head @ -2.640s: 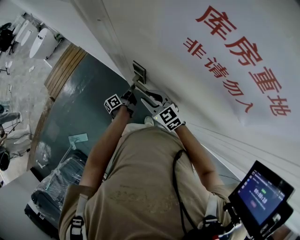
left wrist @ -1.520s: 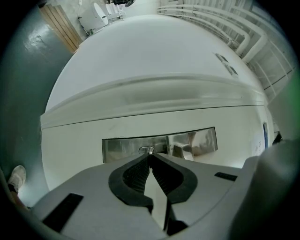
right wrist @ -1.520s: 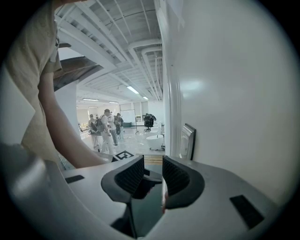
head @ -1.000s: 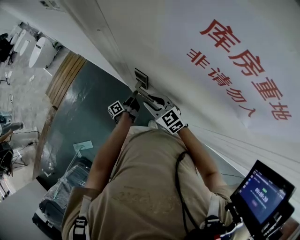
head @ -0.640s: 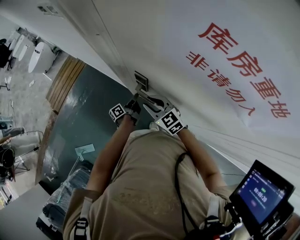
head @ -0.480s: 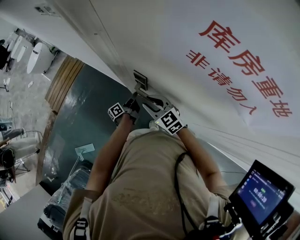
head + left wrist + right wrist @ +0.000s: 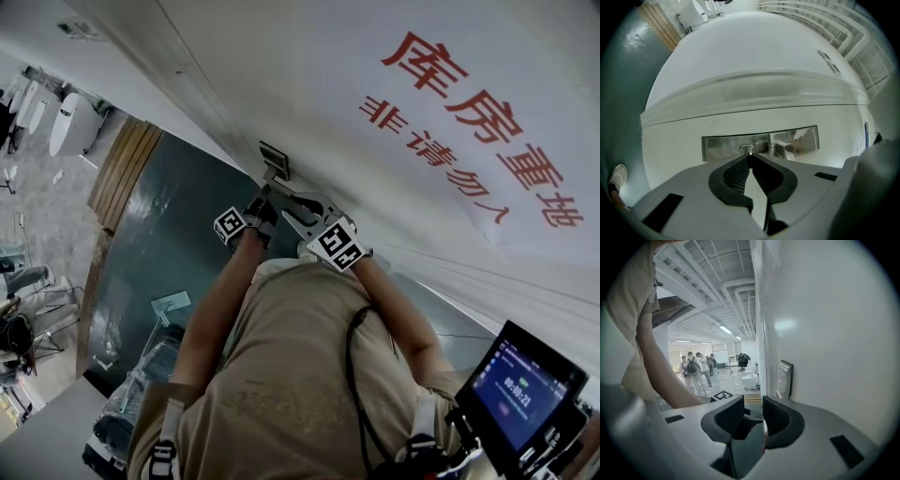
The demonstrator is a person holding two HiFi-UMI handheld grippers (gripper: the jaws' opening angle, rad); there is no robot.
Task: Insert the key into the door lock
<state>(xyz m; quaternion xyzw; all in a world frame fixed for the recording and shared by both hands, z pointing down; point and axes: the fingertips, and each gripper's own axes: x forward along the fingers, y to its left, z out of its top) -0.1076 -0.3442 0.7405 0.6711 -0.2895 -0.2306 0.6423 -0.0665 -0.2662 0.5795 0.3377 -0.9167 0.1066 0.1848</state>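
Observation:
A steel lock plate sits on the white door, with its keyhole near the middle and a lever handle to the right. My left gripper is shut on a small silver key, whose tip is at the keyhole. In the head view the left gripper points at the lock plate. My right gripper hovers just beside it. In the right gripper view the right gripper stands open with nothing between its pads, and the lock plate shows edge-on ahead.
Red characters are printed on the door. The dark green floor lies below, with a wooden strip and a wrapped suitcase. A screen hangs at the person's right side. Several people stand far off.
Only the head view has drifted a little. Both grippers keep their places at the lock, the left one still shut on the key.

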